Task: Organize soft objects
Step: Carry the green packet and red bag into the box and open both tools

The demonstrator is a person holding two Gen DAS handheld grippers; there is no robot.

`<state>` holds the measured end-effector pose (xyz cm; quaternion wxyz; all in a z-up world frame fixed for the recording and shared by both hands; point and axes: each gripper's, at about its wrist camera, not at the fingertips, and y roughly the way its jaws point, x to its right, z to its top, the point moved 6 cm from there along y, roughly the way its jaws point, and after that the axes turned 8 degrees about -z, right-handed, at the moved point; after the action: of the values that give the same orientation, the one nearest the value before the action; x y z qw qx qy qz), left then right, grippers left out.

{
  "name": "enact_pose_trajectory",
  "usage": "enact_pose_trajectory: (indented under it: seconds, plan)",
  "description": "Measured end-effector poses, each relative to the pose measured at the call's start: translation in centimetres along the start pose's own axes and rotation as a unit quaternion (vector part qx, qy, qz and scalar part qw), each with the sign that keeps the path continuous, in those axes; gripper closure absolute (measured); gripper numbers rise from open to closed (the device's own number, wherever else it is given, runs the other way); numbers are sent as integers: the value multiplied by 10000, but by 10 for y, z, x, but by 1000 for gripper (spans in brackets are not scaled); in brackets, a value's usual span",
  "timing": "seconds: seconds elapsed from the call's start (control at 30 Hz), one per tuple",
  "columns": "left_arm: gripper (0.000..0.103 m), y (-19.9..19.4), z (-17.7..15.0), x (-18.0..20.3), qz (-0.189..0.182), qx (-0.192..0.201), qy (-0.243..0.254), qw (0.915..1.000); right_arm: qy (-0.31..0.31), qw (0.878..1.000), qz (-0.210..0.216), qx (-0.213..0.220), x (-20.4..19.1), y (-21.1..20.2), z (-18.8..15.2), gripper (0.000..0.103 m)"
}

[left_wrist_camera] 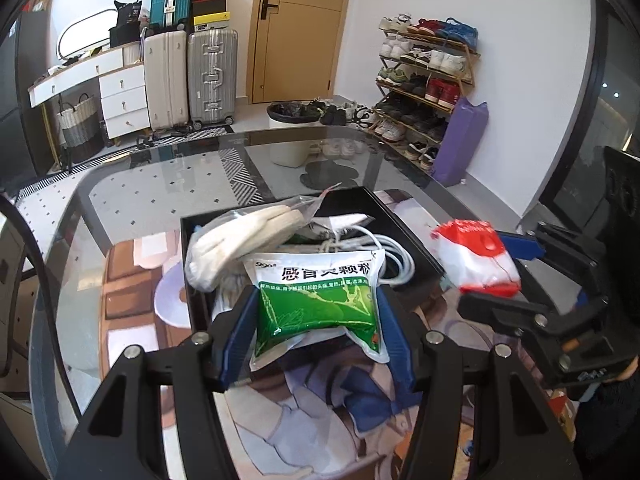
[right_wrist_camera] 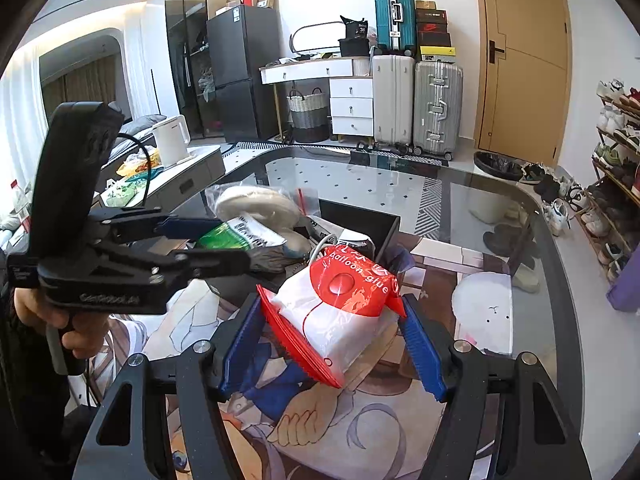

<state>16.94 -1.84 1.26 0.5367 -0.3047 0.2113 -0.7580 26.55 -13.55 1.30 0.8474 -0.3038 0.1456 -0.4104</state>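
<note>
My left gripper (left_wrist_camera: pixel 316 312) is shut on a green and white medicine pouch (left_wrist_camera: pixel 316 300) and holds it over the near edge of a black tray (left_wrist_camera: pixel 404 220). The tray holds bagged white gloves (left_wrist_camera: pixel 244 236) and a coiled white cable (left_wrist_camera: pixel 390 252). My right gripper (right_wrist_camera: pixel 332 328) is shut on a red and white balloon-glue packet (right_wrist_camera: pixel 340 312), held just right of the tray. That packet also shows in the left wrist view (left_wrist_camera: pixel 476 256). The left gripper with the green pouch (right_wrist_camera: pixel 232 236) shows in the right wrist view.
The tray stands on a glass table (left_wrist_camera: pixel 160 192) over a printed mat (right_wrist_camera: pixel 320 420). Behind are suitcases (left_wrist_camera: pixel 188 76), a white dresser (left_wrist_camera: pixel 120 92), a bin (left_wrist_camera: pixel 288 116) and a shoe rack (left_wrist_camera: pixel 428 80).
</note>
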Motion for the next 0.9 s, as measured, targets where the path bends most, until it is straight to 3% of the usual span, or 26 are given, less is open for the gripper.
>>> enact_pose_trajectory:
  seconds: [0.4, 0.73, 0.9]
  plan:
    - [41, 17, 2, -17, 608, -81, 165, 9980, -56, 10000, 7, 4, -3, 6, 5, 34]
    - [25, 0, 0, -28, 619, 104, 169, 9979, -36, 10000, 48, 57, -9, 22, 19, 34]
    - [24, -5, 4, -31, 586, 157, 164, 9980, -72, 9999, 70, 55, -14, 34, 26, 34]
